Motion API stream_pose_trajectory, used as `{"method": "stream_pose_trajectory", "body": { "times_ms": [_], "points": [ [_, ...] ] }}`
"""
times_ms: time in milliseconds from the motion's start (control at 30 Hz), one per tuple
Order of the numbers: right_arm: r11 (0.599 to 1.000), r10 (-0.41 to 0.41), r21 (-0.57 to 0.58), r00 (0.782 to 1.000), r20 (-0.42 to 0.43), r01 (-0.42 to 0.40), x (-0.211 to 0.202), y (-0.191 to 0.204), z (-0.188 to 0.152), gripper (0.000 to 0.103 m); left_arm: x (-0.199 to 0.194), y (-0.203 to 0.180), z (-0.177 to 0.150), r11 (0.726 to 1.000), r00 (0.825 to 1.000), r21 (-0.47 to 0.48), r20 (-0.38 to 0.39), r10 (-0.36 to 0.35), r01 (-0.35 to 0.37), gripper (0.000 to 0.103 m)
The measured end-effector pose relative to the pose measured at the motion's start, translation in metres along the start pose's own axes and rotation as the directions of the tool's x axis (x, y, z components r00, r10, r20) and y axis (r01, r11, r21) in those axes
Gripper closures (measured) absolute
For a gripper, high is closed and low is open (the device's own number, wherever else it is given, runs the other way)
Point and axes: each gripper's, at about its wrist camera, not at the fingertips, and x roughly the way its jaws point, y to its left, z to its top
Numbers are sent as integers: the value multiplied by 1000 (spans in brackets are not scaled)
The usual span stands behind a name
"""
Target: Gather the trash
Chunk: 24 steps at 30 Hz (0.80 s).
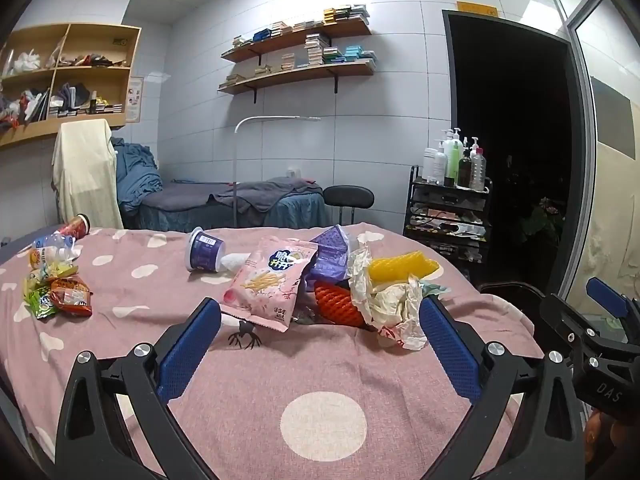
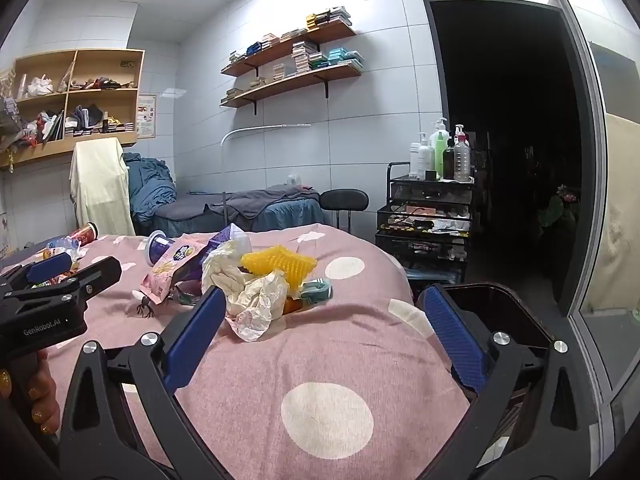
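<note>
A heap of trash lies on the pink dotted bed cover: a pink snack bag, a tipped purple cup, a purple packet, yellow foam netting, orange netting and crumpled white paper. My left gripper hovers open just short of this heap, nothing between its blue pads. My right gripper is open too, beside the left one, facing the paper and yellow netting. A second pile of wrappers, a bottle and a red cup lies far left.
A small black spider-like piece lies in front of the snack bag. A dark bin stands off the bed's right edge. Behind are a black trolley with bottles, a black stool, a massage bed and a dark doorway.
</note>
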Motion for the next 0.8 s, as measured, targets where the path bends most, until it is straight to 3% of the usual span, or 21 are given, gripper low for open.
{"method": "stream_pose_trajectory", "body": {
  "times_ms": [800],
  "points": [
    [1000, 4, 6, 1000, -15, -4, 6, 2, -7, 5, -1, 5, -3, 1000, 1000, -5, 0, -2, 2, 5]
  ]
}}
